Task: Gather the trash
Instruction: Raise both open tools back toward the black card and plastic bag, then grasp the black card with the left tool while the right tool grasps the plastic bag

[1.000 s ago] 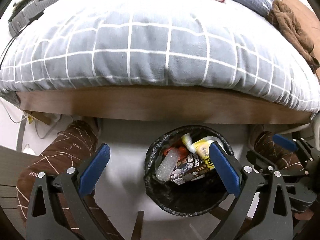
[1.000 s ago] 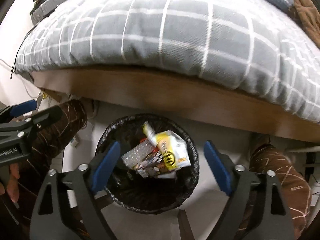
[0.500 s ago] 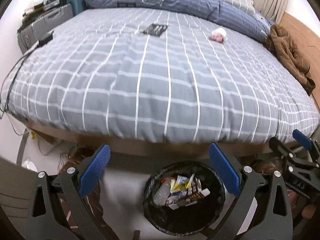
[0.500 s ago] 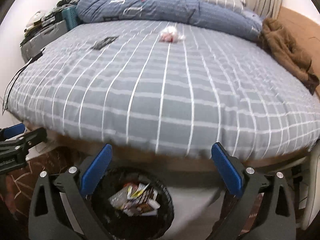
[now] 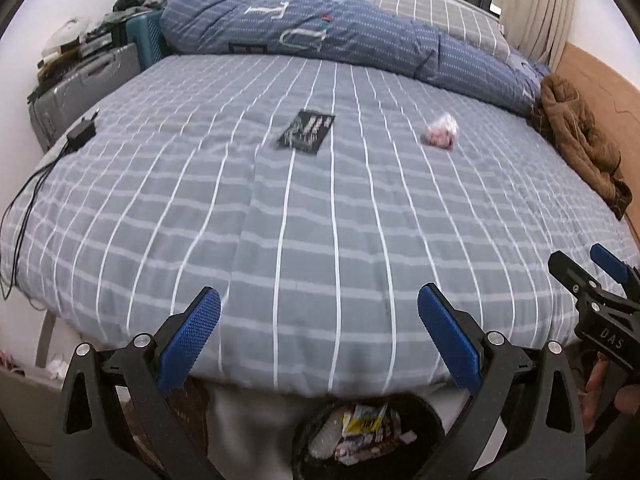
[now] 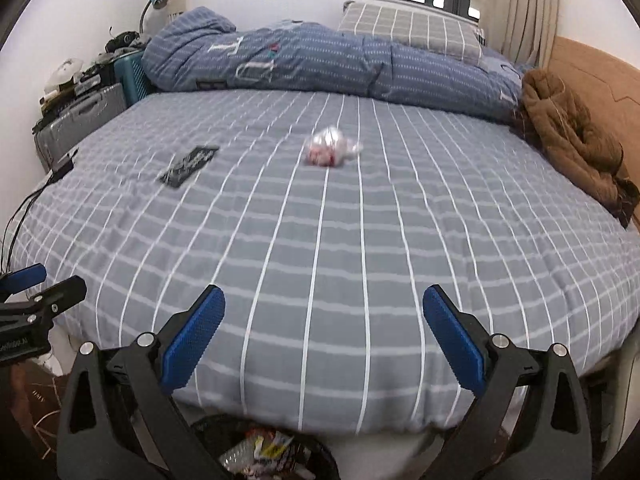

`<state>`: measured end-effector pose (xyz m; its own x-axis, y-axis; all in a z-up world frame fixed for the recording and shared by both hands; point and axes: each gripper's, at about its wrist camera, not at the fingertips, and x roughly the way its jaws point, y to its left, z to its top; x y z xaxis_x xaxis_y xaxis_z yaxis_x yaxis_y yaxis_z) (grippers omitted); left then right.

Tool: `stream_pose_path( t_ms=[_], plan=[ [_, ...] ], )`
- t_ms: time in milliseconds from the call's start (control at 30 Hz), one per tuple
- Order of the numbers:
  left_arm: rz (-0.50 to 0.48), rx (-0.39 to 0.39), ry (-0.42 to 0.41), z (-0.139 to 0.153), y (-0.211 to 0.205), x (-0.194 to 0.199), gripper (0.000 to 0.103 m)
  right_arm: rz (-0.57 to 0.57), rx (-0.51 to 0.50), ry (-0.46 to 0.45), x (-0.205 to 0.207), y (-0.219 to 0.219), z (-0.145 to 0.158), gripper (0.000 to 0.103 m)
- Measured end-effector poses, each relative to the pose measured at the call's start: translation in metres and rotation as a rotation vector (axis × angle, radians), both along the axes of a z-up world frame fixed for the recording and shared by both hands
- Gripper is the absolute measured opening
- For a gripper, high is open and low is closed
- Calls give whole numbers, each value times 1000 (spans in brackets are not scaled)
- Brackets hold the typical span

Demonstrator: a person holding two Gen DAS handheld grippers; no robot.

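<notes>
A crumpled white and pink wrapper (image 5: 440, 131) (image 6: 330, 147) and a flat black packet (image 5: 307, 131) (image 6: 189, 165) lie on the grey checked bed (image 5: 304, 240) (image 6: 360, 248), far from both grippers. My left gripper (image 5: 318, 328) is open and empty over the bed's near edge. My right gripper (image 6: 324, 326) is open and empty, beside it on the right. A black-lined trash bin (image 5: 372, 436) (image 6: 264, 452) holding wrappers and a bottle stands on the floor below the bed's edge, partly cut off.
A rolled blue duvet (image 5: 340, 36) and a pillow lie across the far side of the bed. A brown jacket (image 5: 580, 136) lies at the right edge by the headboard. A black charger and cable (image 5: 80, 134) lie at the left edge, with suitcases (image 5: 88, 80) beyond.
Both grippers have lifted and tilted up from looking down into the bin to looking across the bed top. The bin has slid to the bottom edge of both views.
</notes>
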<state>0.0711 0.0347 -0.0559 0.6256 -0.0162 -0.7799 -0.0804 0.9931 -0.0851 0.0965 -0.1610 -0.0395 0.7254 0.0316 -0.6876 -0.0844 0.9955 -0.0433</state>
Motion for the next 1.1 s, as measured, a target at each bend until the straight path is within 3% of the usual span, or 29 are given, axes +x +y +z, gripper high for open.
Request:
stream_pose_path(
  t_ms=[333,733,1100],
  plan=[
    [-7,33,1,-6,7,83,97,8,-5,-33,78,-10,0,95],
    [-11,20,59,-45,18,206,97,22,-27,-32,195,-5,-27,95],
    [-10,55,99,-67,27,260,97,25,28,3,257,3,-47,95]
  ],
)
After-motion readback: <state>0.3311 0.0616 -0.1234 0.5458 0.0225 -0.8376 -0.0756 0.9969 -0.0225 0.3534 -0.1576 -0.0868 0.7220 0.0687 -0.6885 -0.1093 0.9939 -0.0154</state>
